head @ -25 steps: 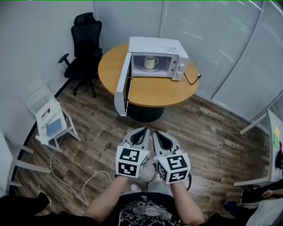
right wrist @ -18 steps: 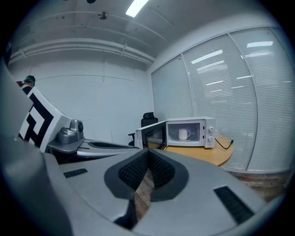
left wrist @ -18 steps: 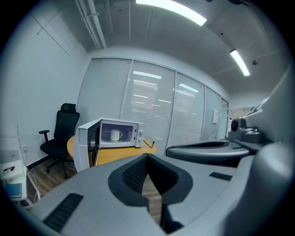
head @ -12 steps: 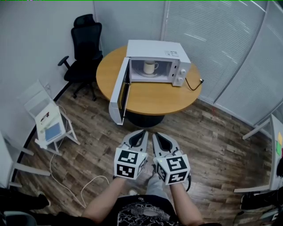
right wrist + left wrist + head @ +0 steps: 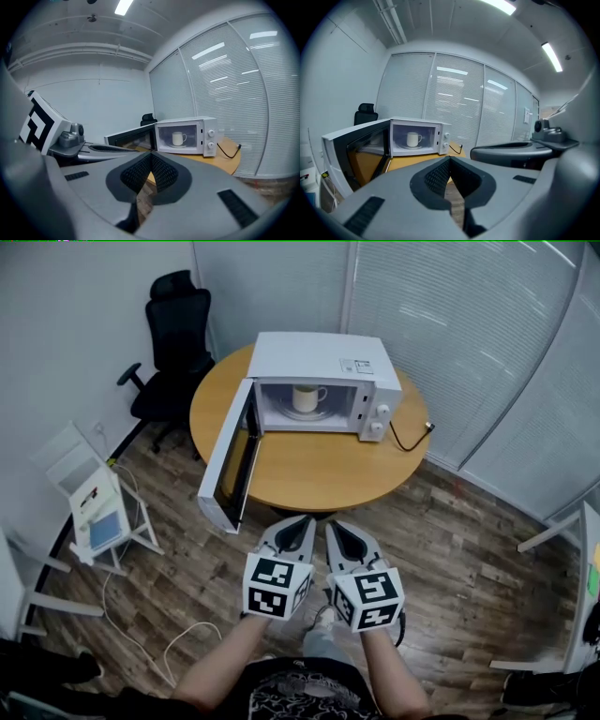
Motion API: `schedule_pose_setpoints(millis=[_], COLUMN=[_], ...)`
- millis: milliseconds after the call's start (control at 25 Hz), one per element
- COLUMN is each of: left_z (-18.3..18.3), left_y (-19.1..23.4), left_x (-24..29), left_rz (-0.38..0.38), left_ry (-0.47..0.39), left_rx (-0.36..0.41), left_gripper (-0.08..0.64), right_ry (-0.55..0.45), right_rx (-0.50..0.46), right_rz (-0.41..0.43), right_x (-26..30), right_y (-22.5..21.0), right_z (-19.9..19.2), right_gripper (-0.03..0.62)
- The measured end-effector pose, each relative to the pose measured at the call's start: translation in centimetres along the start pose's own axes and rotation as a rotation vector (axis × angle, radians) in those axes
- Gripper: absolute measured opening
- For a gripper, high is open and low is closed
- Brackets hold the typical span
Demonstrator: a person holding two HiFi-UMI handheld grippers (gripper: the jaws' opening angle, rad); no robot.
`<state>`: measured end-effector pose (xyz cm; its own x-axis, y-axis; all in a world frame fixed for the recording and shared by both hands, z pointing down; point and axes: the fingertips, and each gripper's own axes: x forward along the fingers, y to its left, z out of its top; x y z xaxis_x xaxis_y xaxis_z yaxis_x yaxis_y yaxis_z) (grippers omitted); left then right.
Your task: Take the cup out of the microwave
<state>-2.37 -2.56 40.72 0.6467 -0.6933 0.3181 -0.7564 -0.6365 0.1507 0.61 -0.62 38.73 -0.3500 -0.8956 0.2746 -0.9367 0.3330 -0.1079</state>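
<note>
A white cup (image 5: 304, 397) stands on the turntable inside the white microwave (image 5: 323, 354), whose door (image 5: 228, 466) hangs wide open to the left. The cup (image 5: 412, 139) shows small and far off in the left gripper view, and the cup (image 5: 177, 138) likewise in the right gripper view. My left gripper (image 5: 306, 521) and right gripper (image 5: 332, 524) are held side by side over the floor, just short of the table's near edge. Both point at the microwave. Each has its jaws shut with nothing between them.
The microwave sits on a round wooden table (image 5: 319, 470), its cable (image 5: 410, 435) trailing to the right. A black office chair (image 5: 169, 352) stands behind the table on the left. A small white stand (image 5: 98, 512) and a floor cable (image 5: 178, 638) are at left.
The table and microwave have drawn nearer and lower in the head view as I walk toward them. Both grippers stay shut and side by side.
</note>
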Motion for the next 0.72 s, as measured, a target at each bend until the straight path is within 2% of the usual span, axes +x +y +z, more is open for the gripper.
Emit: schedule_pose_setpoints(millis=[280,720], left_z=[2.0,3.4], left_y=[0.1,0.9], left_x=[6.2,11.5], left_rz=[0.062,0.143], left_ry=[0.018,0.01], left_rx=[0.009,-0.017], left_gripper=[0.008,0.008], right_ry=[-0.005,-0.006], right_rx=[0.022,0.018], right_rz=[0.041,0.12], right_x=[3.1,6.3], right_y=[-6.1,-10.7], right_z=[1.5,2.9], right_gripper=[0.015,0.015])
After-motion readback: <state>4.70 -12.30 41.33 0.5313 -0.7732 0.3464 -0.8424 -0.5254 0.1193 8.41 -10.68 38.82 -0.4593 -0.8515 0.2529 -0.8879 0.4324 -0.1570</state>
